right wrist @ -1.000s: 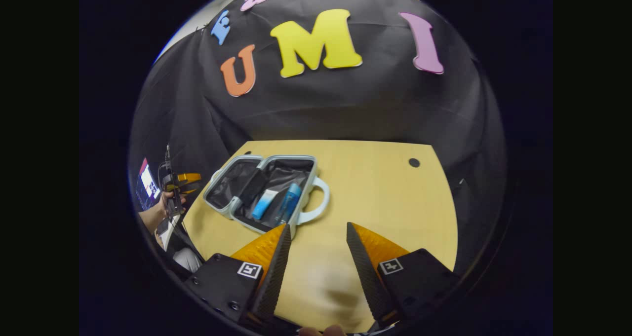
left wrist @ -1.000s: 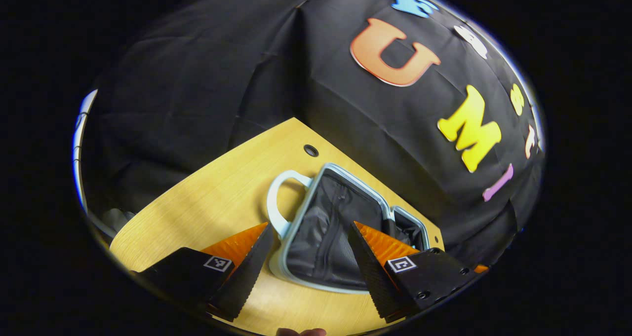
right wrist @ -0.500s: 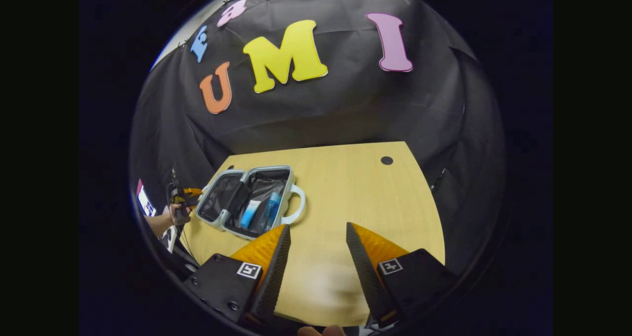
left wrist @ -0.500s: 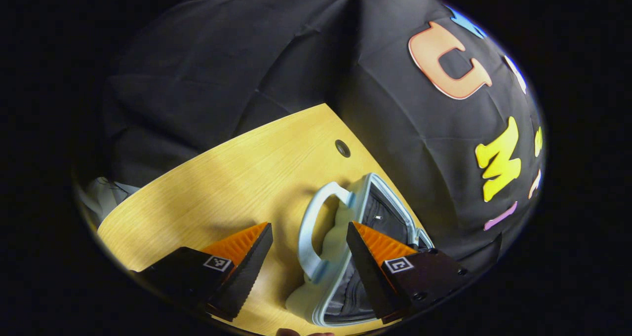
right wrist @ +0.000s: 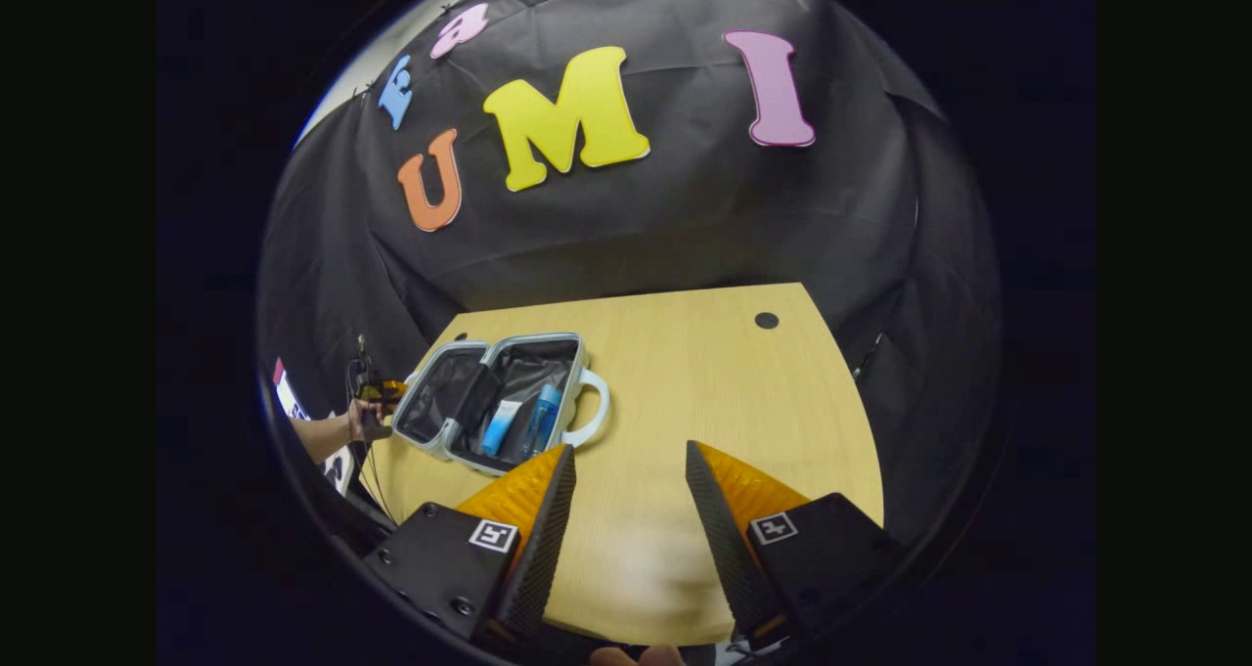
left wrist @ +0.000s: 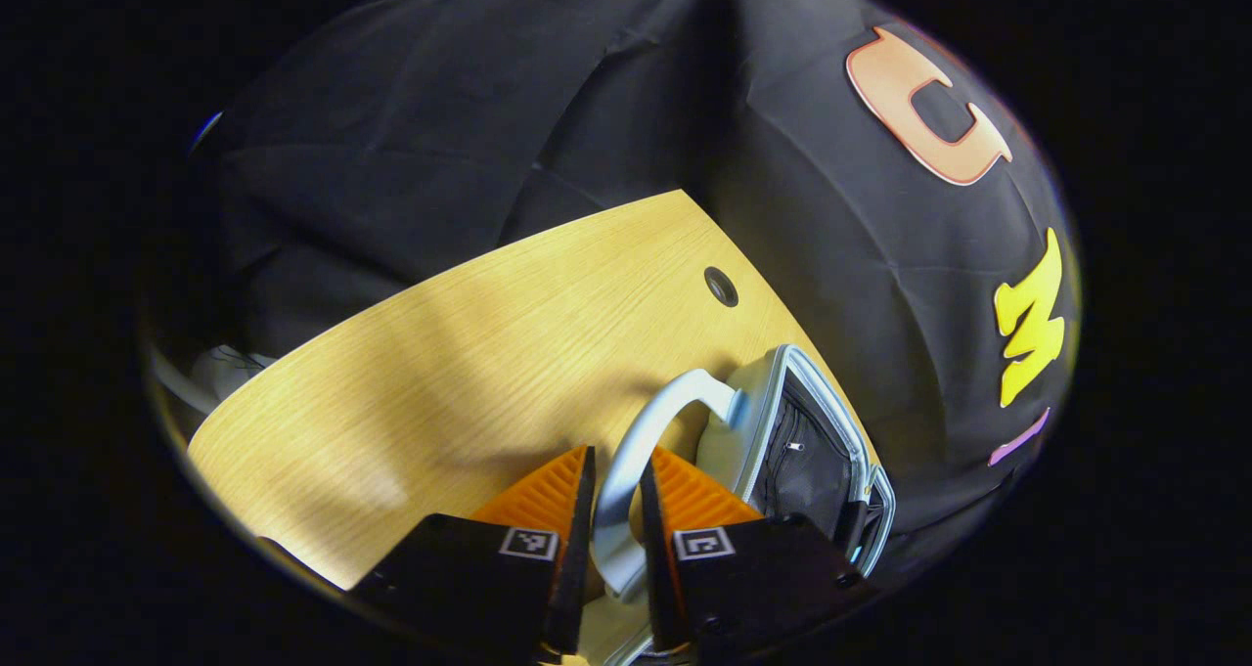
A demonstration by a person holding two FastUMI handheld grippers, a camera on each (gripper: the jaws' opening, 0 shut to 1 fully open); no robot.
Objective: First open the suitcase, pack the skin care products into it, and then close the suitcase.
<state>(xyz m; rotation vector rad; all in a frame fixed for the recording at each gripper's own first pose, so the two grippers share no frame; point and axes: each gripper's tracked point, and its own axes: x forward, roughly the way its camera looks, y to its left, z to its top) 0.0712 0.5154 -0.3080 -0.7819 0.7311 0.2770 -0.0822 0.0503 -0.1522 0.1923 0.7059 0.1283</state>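
Note:
The pale blue suitcase (right wrist: 579, 355) lies open on the wooden table (right wrist: 704, 382), both dark-lined halves showing. A light blue tube (right wrist: 501, 426) and a blue bottle (right wrist: 541, 420) rest in its right half. In the left gripper view, my left gripper (left wrist: 616, 470) is shut on the curved handle (left wrist: 650, 426) of one suitcase half (left wrist: 758, 407), whose dark lining faces right. The right gripper view shows that left gripper (right wrist: 377, 390) at the suitcase's far left edge, held by a hand (right wrist: 357, 420). My right gripper (right wrist: 626, 470) hangs open over bare table, apart from the suitcase.
The table has a round cable hole (right wrist: 766, 320) near its far right corner and another hole (left wrist: 721, 286) beyond the handle. Black cloth walls close in behind and to both sides. Bare tabletop stretches right of the suitcase.
My left gripper moved in and its fingers closed around the suitcase handle, having stood open beside it. The right gripper stayed open and barely shifted.

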